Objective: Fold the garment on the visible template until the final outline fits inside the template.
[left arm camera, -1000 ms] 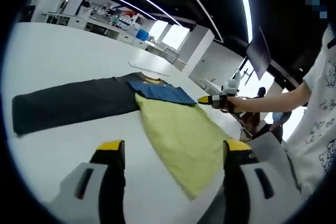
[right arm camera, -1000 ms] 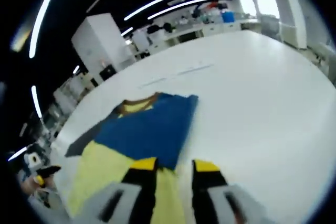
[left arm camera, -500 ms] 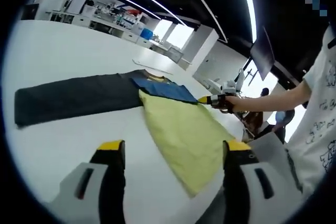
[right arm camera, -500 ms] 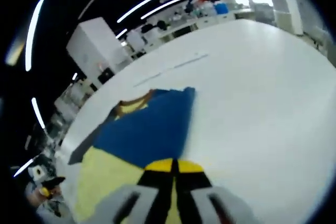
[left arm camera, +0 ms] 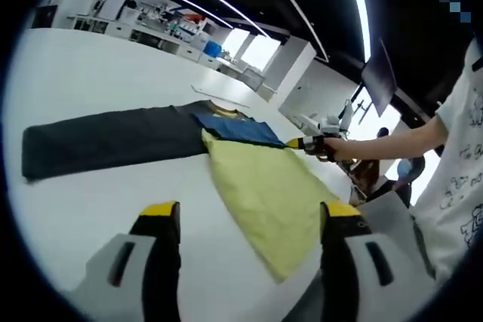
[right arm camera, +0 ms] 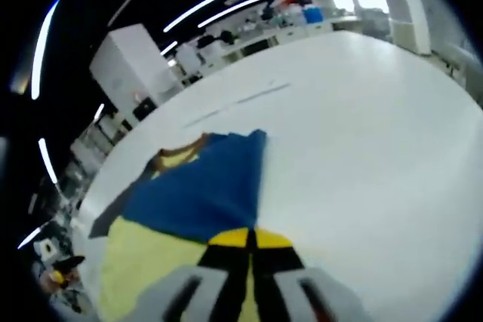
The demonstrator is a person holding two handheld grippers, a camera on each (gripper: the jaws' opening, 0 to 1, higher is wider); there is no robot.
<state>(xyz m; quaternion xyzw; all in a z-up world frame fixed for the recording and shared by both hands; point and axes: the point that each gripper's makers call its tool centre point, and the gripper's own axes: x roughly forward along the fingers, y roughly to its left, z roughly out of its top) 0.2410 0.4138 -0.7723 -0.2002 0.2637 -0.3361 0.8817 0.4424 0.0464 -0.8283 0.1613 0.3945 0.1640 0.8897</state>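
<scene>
Partly folded garment (left arm camera: 256,186): yellow, blue, dark sleeve (left arm camera: 106,145)

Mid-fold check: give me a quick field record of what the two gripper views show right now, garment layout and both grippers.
surface: white table
garment: shirt lying flat, yellow body, blue upper panel
sleeve: dark sleeve stretched straight out from the body on the table
other side: already folded in over the body, straight blue edge
left gripper: open, above the table near the yellow hem, holding nothing
right gripper: shut at the shirt's edge where blue meets yellow; whether cloth is pinched cannot be told
template: cannot make out
</scene>
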